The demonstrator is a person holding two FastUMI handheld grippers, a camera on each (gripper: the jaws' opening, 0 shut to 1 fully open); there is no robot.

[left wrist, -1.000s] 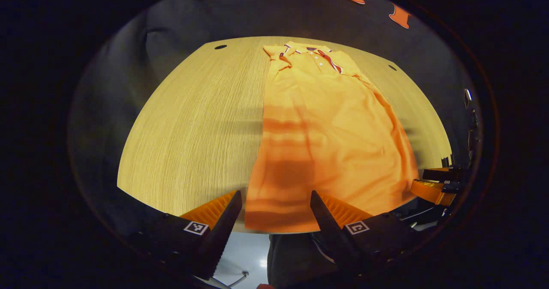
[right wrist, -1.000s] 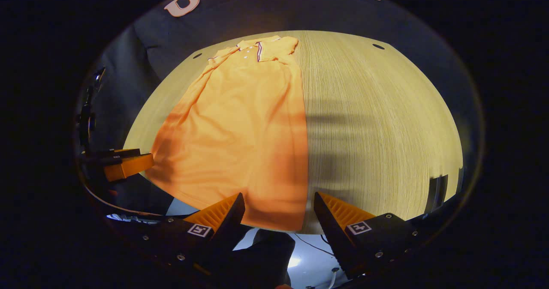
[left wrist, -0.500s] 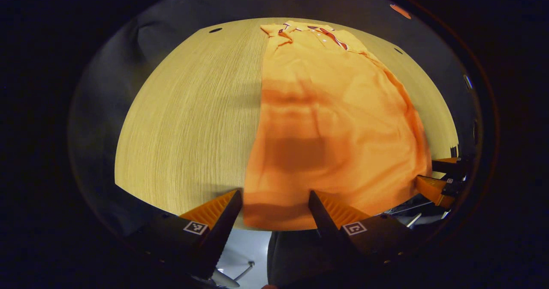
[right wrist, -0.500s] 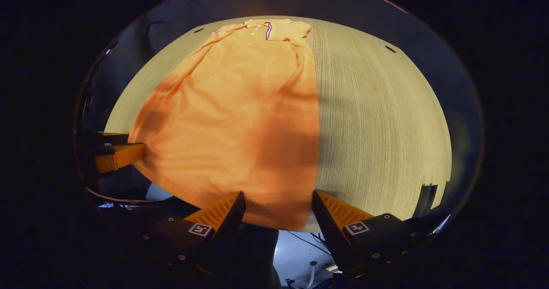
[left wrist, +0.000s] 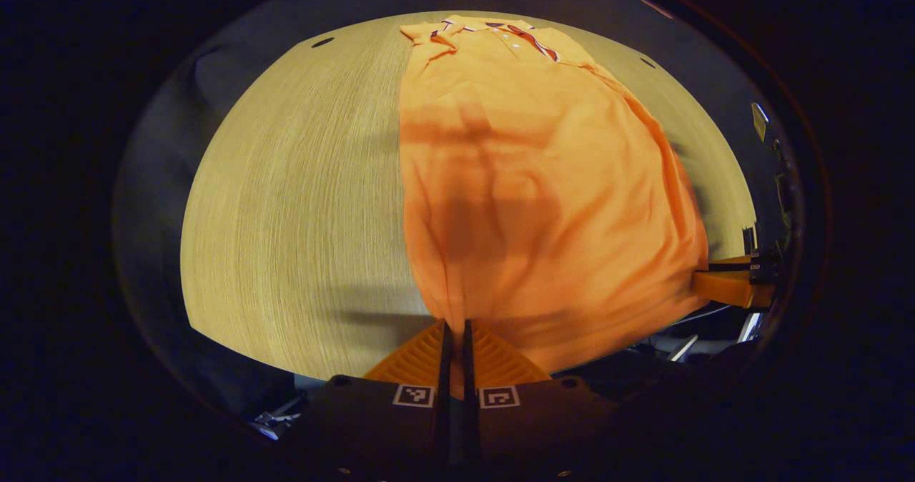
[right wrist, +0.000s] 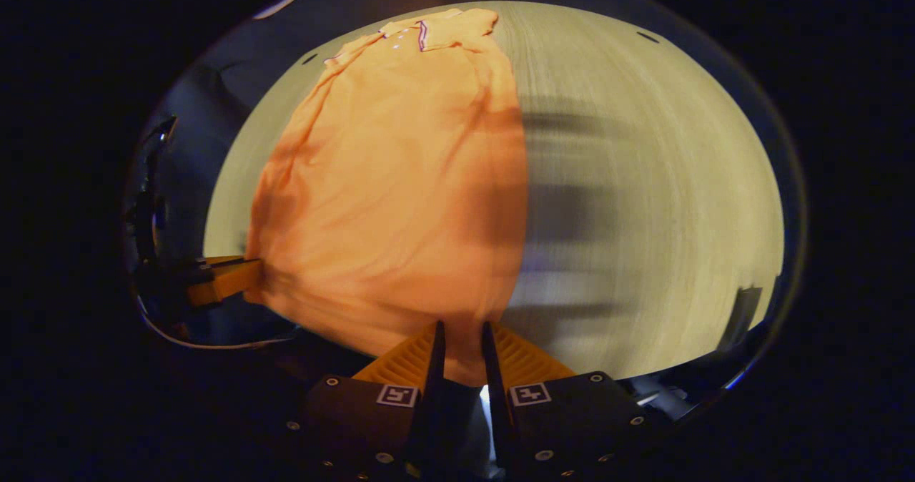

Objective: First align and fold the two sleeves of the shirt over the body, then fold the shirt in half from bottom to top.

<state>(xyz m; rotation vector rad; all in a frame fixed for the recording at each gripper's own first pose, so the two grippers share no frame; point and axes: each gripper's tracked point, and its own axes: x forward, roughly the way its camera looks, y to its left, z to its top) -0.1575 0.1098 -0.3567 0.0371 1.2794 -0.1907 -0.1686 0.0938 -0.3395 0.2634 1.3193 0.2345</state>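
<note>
We are listing one orange knit shirt (left wrist: 543,182) lying on one wood-grain table (left wrist: 300,203), its hem pinched by left gripper (left wrist: 454,328) and right gripper (right wrist: 461,332).

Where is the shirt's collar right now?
The striped collar of the orange polo shirt lies at the far edge of the wooden table, opposite the hem pinched by the left tool.

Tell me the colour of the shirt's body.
Orange shirt, clearest in the left gripper view.
</note>
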